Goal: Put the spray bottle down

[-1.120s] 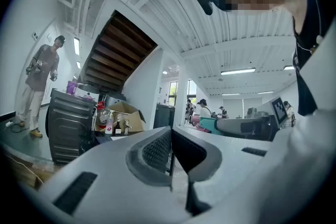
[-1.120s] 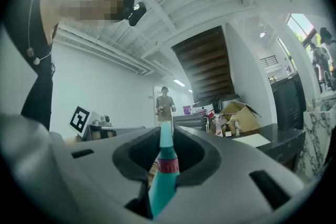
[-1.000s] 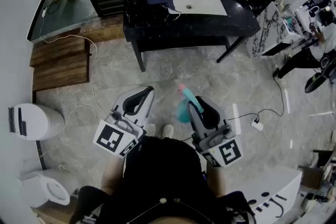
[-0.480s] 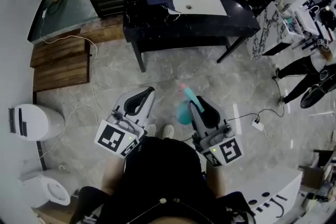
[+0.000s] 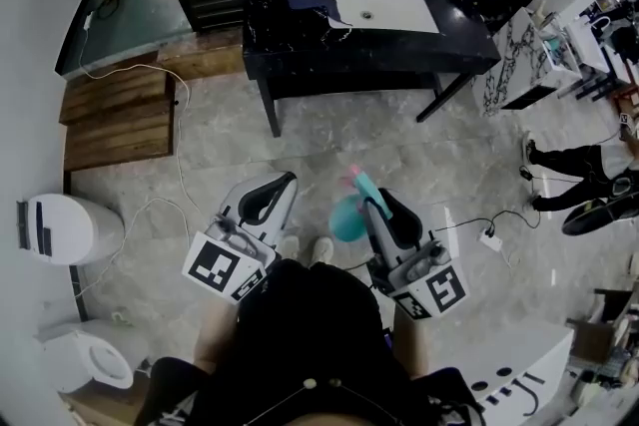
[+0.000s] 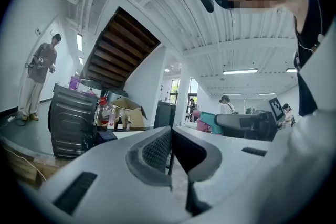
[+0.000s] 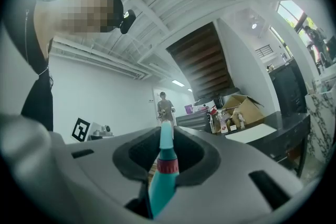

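Smooth teal plastic spray bottle [image 7: 160, 186]

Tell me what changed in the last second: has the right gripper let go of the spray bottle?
No release. Only a bystander's legs at the right edge shifted down the picture. The right gripper stays shut on the spray bottle; the left gripper stays shut and empty; neither visibly moved.

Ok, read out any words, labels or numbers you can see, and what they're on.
None can be read.
On the left gripper and right gripper cubes: square marker patterns, no letters.
On the bottles beside the cardboard box: labels too small.
On the spray bottle: no print shows.
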Motion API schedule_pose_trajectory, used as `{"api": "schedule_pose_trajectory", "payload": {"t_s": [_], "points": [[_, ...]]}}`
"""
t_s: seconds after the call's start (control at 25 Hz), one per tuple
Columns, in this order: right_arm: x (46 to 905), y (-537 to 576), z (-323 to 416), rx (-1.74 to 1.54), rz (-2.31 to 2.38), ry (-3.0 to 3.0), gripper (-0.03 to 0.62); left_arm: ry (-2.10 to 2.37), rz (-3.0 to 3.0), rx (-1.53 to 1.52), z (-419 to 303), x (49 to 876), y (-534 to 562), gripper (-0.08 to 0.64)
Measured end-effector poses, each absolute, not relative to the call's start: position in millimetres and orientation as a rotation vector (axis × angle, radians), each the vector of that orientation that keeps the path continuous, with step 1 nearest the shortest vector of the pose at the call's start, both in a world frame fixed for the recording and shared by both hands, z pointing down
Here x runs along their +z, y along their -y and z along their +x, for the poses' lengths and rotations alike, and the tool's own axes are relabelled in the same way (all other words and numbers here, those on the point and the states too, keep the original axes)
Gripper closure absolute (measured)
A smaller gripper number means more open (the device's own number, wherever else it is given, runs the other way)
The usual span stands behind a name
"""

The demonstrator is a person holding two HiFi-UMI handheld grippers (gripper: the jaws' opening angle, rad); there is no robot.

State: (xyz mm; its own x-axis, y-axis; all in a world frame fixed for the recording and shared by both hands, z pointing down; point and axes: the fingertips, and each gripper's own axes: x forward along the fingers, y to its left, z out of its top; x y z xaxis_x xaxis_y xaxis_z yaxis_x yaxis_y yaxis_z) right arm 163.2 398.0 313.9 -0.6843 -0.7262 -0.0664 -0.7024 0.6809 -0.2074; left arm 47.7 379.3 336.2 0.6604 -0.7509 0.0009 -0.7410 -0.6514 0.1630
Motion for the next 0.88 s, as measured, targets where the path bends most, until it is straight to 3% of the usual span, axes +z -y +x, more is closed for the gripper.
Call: {"api": "schedule_pose_trajectory", "payload": {"t_s": [0.48,0.88], "points": [[318.2,-392.9,112.4,-0.193,-1.177,-2.806,0.514,1.211,2.727,-0.120,5.6,339.4,-370.3,0.552],[329.7,-347.4,115.8,-0.236,-1.181,-2.803,0.515,1.211,2.703,-0.086,3.6,352.9,-327.5,0.552]]}}
